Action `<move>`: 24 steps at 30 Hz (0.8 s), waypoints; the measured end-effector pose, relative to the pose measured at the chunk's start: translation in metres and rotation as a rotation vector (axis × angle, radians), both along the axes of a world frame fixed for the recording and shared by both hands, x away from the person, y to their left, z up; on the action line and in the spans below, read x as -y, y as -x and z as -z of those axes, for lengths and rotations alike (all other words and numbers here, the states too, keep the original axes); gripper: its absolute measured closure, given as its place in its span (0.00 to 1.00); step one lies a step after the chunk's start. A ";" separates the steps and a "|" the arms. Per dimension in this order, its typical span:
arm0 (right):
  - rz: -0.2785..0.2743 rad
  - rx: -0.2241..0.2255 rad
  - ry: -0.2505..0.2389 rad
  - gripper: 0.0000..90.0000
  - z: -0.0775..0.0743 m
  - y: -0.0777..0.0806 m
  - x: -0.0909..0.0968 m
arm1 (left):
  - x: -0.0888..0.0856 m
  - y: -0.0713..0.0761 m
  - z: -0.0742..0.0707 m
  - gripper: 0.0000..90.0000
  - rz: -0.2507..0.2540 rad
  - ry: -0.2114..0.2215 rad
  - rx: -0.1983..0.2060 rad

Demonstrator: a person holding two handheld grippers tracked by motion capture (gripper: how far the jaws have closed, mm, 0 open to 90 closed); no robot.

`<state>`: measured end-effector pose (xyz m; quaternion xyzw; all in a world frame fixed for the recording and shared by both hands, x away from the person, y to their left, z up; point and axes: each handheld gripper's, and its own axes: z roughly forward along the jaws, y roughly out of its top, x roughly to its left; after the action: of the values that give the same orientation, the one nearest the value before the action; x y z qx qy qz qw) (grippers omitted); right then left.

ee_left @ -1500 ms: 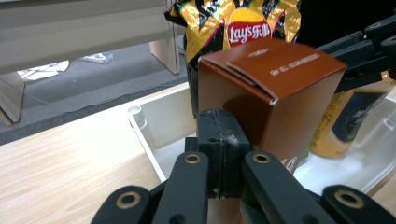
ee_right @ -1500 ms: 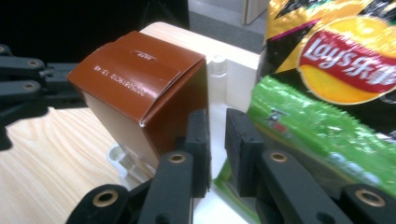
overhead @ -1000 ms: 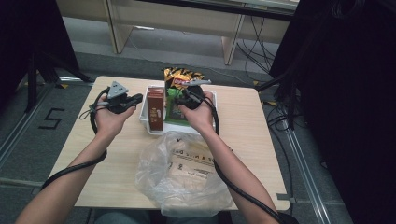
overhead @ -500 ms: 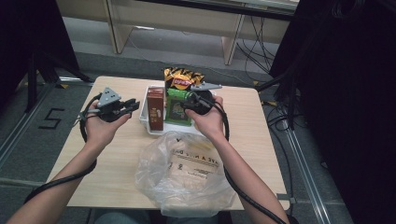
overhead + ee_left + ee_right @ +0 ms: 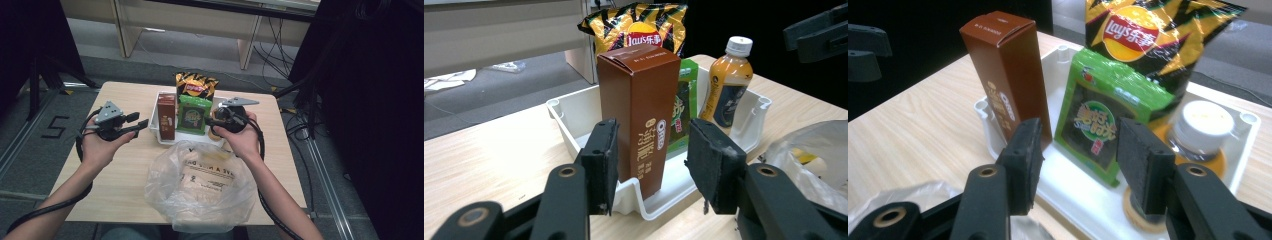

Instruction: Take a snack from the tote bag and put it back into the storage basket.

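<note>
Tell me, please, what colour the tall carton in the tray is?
Brown carton, clearest in the left gripper view.

Light wooden table (image 5: 125,190) on grey floor (image 5: 30,150); white "5" (image 5: 55,127) marked on the floor at left; pale wooden desk (image 5: 200,20) beyond, cables (image 5: 272,37) hanging beneath; black drapes (image 5: 370,100) at right.

high view: above the near table edge, facing forward and down, far off.
left gripper view: low, close, facing the white tray (image 5: 574,131) from its left.
right gripper view: close, from the opposite side.
shared: tray, brown box (image 5: 1008,75).
</note>
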<state>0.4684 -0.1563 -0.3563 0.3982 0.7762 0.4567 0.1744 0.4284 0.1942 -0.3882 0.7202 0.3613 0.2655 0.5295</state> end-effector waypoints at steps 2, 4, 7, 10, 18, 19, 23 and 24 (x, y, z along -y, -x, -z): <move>-0.011 0.000 0.012 0.59 -0.002 0.004 0.007 | -0.001 0.006 0.000 0.59 0.003 0.003 -0.002; -0.013 0.008 0.027 0.58 -0.002 0.009 0.014 | -0.004 0.011 -0.001 0.58 0.004 0.002 0.001; -0.002 0.014 0.016 0.57 -0.001 0.016 0.022 | -0.006 0.018 0.000 0.55 0.010 0.003 0.008; 0.006 -0.003 0.019 0.57 -0.001 0.024 0.031 | -0.008 0.026 0.002 0.53 0.013 -0.009 0.007; 0.018 -0.014 0.010 0.56 0.007 0.042 0.054 | -0.014 0.042 0.014 0.50 0.019 -0.028 -0.012; 0.018 0.001 0.010 0.56 0.010 0.043 0.057 | -0.014 0.044 0.015 0.50 0.018 -0.027 -0.015; 0.029 -0.019 0.019 0.56 0.016 0.053 0.068 | -0.016 0.053 0.023 0.49 0.023 -0.045 -0.023; 0.037 -0.012 0.021 0.55 0.019 0.055 0.070 | -0.016 0.056 0.025 0.49 0.019 -0.054 -0.030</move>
<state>0.4130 -0.2267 -0.3749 0.4136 0.7743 0.4428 0.1823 0.3725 0.2105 -0.4136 0.7417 0.3549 0.2591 0.5067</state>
